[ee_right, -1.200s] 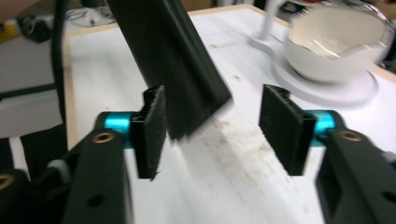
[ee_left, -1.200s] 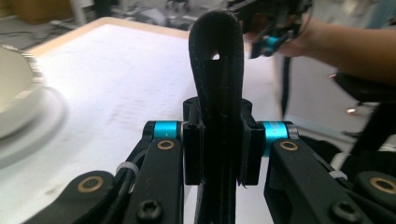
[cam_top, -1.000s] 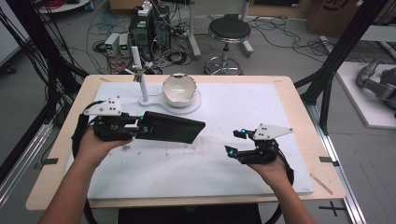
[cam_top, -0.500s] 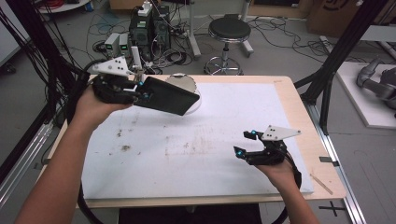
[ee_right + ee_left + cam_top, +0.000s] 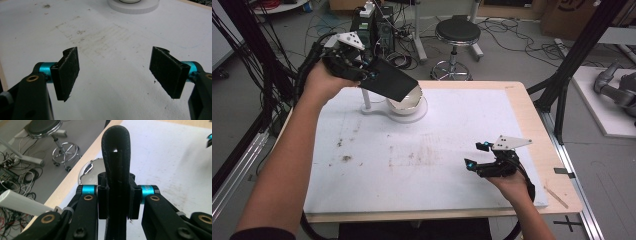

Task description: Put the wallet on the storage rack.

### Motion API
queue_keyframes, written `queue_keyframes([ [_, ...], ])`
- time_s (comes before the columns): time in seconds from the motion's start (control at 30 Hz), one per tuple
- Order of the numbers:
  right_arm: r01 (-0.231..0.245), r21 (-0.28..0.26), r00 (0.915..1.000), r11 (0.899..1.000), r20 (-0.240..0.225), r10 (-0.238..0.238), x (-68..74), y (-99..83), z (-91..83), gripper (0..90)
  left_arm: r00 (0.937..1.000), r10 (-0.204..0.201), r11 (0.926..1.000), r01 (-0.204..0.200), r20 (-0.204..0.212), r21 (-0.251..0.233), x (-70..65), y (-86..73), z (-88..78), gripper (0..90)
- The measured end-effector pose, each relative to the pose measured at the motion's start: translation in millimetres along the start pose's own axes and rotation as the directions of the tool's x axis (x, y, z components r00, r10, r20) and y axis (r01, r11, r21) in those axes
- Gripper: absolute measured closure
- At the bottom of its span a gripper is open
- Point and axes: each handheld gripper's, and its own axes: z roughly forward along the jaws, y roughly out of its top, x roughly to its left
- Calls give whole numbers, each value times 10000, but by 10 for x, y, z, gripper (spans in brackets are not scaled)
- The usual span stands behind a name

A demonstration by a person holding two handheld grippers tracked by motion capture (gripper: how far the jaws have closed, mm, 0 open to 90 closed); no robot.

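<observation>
The left gripper (image 5: 371,75) is raised above the far left part of the tabletop (image 5: 557,150), its jaws clamped on the handle end of a flat black dustpan (image 5: 389,80). The dustpan slopes down and to the right in the high view, and its lower edge hangs over a round metal bowl (image 5: 408,101), hiding part of it. In the left gripper view the dustpan's (image 5: 117,157) looped black handle stands upright between the two closed jaws, with the shiny bowl (image 5: 90,171) below and behind it, near the wooden edge.

The bowl sits on a round white base (image 5: 414,114) on the white mat (image 5: 452,150) that covers most of the tabletop; a short white post (image 5: 366,98) stands just left of the bowl. Brown smudges (image 5: 422,155) mark the middle of the mat.

The right gripper (image 5: 477,156) is low over the near right part of the mat. Its jaws have just been opening and stand wide apart with nothing between them; in the right gripper view the two black pads (image 5: 68,71) frame bare stained mat, with the white base (image 5: 133,6) at the top edge.
</observation>
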Motion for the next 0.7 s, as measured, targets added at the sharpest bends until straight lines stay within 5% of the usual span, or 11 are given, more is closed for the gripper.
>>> queue_keyframes([
  [0.2, -120, -14, 9999, 9999, 54, 120, -33, -28, -1, 244, 9999, -157, 9969, 162, -61, 765, 76, 59, 324, 756],
  [0.37, -117, 20, 9999, 9999, -17, 117, -31, -33, 17, 245, 9998, -125, 9869, 151, -171, 1606, 70, 58, 611, 755],
  [0.7, -49, 144, 9998, 9999, -217, 52, -26, -29, 61, 245, 9963, -832, 9841, 786, 227, 1593, 153, -59, 914, 749],
])
